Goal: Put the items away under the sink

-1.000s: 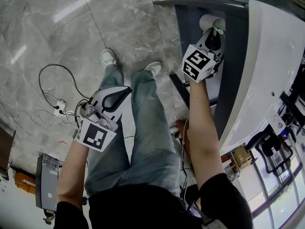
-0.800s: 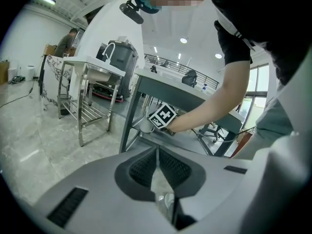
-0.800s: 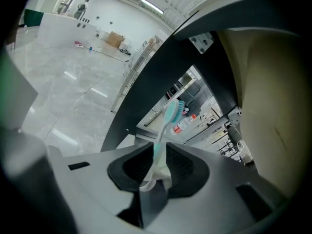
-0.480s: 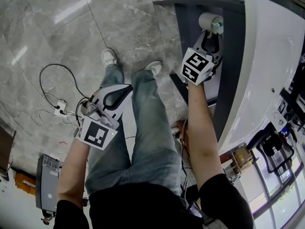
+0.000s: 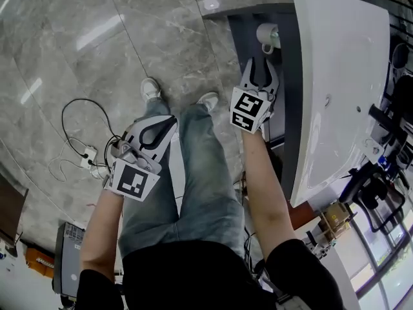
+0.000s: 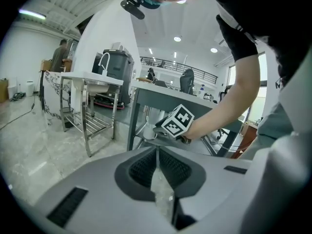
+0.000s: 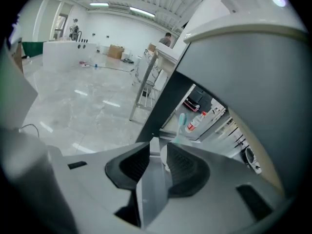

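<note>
**Cup stands under the sink; right gripper backs off**

Just ahead of the right gripper (image 5: 263, 66), clear of its tips, a white cup (image 5: 265, 33) holding a teal toothbrush (image 5: 277, 39) stands on the shelf of the dark cabinet (image 5: 245, 24). The white sink basin (image 5: 342, 63) overhangs the shelf on that gripper's right. Nothing blocks the gap between tips and cup. Past the cup, the right gripper view shows a red-capped bottle (image 7: 197, 123). To the left of the left gripper (image 5: 170, 123), a power strip (image 5: 89, 154) and loose cables (image 5: 68, 118) lie on the marble floor (image 5: 77, 44).

A second ago the right gripper was in at the cup with its jaws closed. It has since drawn back. Its jaws sprang wide and have just been closing a little, with nothing between them. The left gripper has barely shifted; its jaws are pressed together and empty.

The right forearm reaches forward, its gripper tilted down toward the shelf. The left arm is bent, its gripper above the left thigh, pointing forward and down.
</note>
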Available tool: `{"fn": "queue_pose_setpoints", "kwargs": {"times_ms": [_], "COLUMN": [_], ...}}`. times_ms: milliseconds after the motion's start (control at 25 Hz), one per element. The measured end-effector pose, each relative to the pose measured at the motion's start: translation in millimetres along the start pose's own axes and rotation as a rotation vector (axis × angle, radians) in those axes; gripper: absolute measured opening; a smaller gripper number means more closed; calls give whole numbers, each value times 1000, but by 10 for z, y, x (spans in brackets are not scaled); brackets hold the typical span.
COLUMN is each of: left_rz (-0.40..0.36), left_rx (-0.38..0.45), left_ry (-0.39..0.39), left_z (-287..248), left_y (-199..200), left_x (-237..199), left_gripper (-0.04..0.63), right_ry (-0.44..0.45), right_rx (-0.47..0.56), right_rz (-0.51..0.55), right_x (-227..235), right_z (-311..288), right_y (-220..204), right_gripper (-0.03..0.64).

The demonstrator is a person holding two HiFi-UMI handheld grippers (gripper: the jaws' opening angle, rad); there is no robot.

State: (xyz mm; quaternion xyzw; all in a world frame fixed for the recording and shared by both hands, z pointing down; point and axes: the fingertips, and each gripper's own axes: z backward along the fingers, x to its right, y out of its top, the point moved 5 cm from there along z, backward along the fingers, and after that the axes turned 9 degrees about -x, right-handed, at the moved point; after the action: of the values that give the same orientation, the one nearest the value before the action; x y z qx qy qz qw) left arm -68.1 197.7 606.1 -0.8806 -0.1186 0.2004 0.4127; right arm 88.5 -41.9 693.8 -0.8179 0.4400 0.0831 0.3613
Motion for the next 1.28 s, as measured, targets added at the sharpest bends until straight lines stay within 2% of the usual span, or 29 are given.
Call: {"fn": "queue_pose_setpoints", "kwargs": {"times_ms": [120, 200, 360, 520, 640, 880, 1160, 1280], "left_rz": [-50, -57, -23, -9, -3, -46, -169, -190], "left_rx": [8, 13, -6, -4, 9, 40, 88, 126], "left_ry": [14, 18, 40, 67, 80, 96, 93, 95], "left_z": [115, 218, 421, 554, 663, 909, 1018, 1037], "left_y": [197, 307, 450, 679, 912, 1533, 2407, 2785], "left_x": [-52, -46, 26, 21, 61, 152, 298, 420], "left_gripper": [35, 35, 33, 29, 28, 28, 28, 28], "right_ry": [51, 108, 251, 323, 354, 416, 383, 362], "right_rx": [8, 43, 79, 132, 162, 218, 320, 366], "right_rz": [-32, -15, 9, -33, -74, -200, -296, -314], "right_x": [-54, -95, -150, -70, 37, 357, 973, 1246], "right_z": [239, 442, 851, 1214, 1547, 2207, 2814, 3063], "right_y": [71, 212, 402, 680, 851, 1173, 1475, 1551], "right_gripper": [98, 67, 51, 48, 46, 46, 46, 46]}}
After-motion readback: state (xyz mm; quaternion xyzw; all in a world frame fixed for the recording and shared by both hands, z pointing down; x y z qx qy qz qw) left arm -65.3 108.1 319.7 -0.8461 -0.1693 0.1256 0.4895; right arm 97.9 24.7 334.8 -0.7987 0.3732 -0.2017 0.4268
